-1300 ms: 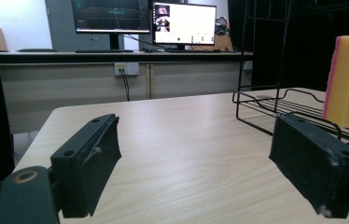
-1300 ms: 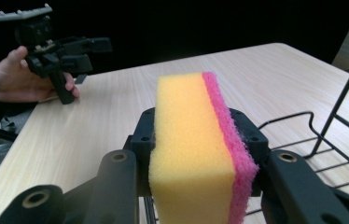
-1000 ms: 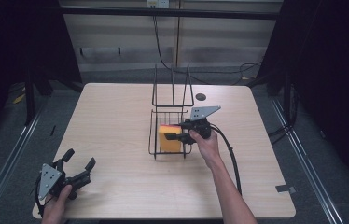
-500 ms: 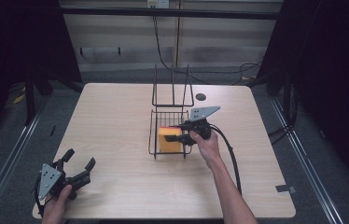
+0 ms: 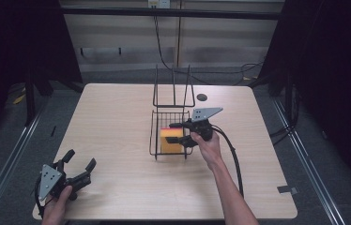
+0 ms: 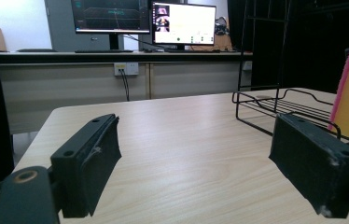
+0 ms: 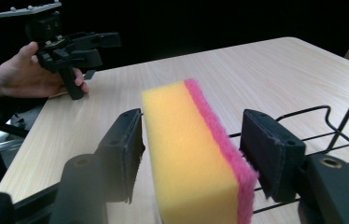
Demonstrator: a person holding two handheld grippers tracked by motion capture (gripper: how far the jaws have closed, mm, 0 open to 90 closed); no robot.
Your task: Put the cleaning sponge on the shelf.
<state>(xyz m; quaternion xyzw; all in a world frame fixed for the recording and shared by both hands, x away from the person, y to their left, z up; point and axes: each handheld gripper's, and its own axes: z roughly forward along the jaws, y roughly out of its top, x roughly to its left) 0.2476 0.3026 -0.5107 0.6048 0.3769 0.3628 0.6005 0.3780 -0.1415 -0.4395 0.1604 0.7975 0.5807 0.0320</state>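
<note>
Nothing legible anywhere on this table, folks. The two flat computer monitors (image 6: 144, 16) glowing at the back of the left gripper view carry graphics and small windows, but whatever lettering is on them is far too small and blurred to make out. The yellow-and-pink foam sponge (image 7: 196, 154) and the black wire basket (image 5: 170, 133) bear no readable print or label.

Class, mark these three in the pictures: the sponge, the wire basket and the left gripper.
sponge (image 7: 186, 154): right gripper view, on its yellow face.
wire basket (image 5: 154, 136): high view, on its left rim.
left gripper (image 5: 78, 162): high view, midway between its open jaws.
</note>
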